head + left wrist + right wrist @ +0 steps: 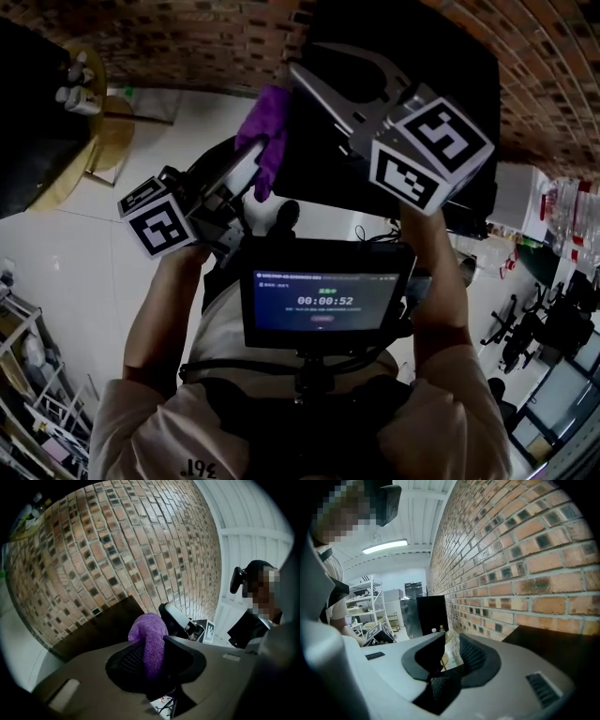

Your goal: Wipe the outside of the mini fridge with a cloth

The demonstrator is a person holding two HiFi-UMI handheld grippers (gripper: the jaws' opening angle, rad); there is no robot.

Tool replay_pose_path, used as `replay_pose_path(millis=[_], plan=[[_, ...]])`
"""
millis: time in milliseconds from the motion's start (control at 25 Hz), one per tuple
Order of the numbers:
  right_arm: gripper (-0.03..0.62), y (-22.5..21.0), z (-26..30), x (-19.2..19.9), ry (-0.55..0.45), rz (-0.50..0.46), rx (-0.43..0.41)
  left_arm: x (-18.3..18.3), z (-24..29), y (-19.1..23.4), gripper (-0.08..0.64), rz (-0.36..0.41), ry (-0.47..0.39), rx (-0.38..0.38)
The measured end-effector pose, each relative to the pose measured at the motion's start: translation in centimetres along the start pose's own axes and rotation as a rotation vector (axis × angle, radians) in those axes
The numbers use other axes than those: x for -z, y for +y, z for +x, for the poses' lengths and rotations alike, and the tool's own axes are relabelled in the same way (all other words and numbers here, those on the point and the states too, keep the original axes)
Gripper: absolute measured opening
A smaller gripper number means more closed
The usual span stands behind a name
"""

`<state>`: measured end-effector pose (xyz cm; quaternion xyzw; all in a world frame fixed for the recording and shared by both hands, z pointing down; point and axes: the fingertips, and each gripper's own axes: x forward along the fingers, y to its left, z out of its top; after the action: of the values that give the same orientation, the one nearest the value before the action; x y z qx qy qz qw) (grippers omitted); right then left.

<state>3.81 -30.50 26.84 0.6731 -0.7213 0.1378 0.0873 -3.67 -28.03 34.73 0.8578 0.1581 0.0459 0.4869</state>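
The black mini fridge (461,80) stands against a brick wall (117,541); its dark top also shows low in the left gripper view (101,625) and at the right of the right gripper view (555,651). A purple cloth (267,127) (149,641) is pinched upright between the jaws of my left gripper (262,155) (150,660), held at the fridge's left side. My right gripper (330,73) (451,654) hovers over the fridge, jaws apart with nothing between them. It also appears beyond the cloth (180,619).
A round wooden table (105,131) with bottles (75,86) stands at the far left on the pale floor. Metal shelving (37,394) (365,603) fills the lower left. A tall black cabinet (432,613) stands along the wall. A chest-mounted screen (323,300) sits below the grippers.
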Motion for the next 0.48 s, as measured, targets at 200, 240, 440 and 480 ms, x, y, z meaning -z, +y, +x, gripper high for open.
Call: replay_pose_path(millis=[200, 240, 440, 480], plan=[[0.091, -0.2, 0.0, 0.2, 0.005, 0.004, 0.011, 1.7, -0.4, 2.4, 0.109, 0.016, 0.021, -0.056], [0.091, -0.2, 0.0, 0.2, 0.006, 0.005, 0.014, 2.0, -0.5, 2.8, 0.109, 0.009, 0.019, -0.059], [0.091, -0.5, 0.1, 0.2, 0.008, 0.009, 0.023, 3.3, -0.6, 5.0, 0.109, -0.01, 0.009, -0.074], [0.091, -0.5, 0.1, 0.3, 0.008, 0.01, 0.025, 3.6, -0.5, 5.5, 0.109, -0.011, 0.01, -0.075]])
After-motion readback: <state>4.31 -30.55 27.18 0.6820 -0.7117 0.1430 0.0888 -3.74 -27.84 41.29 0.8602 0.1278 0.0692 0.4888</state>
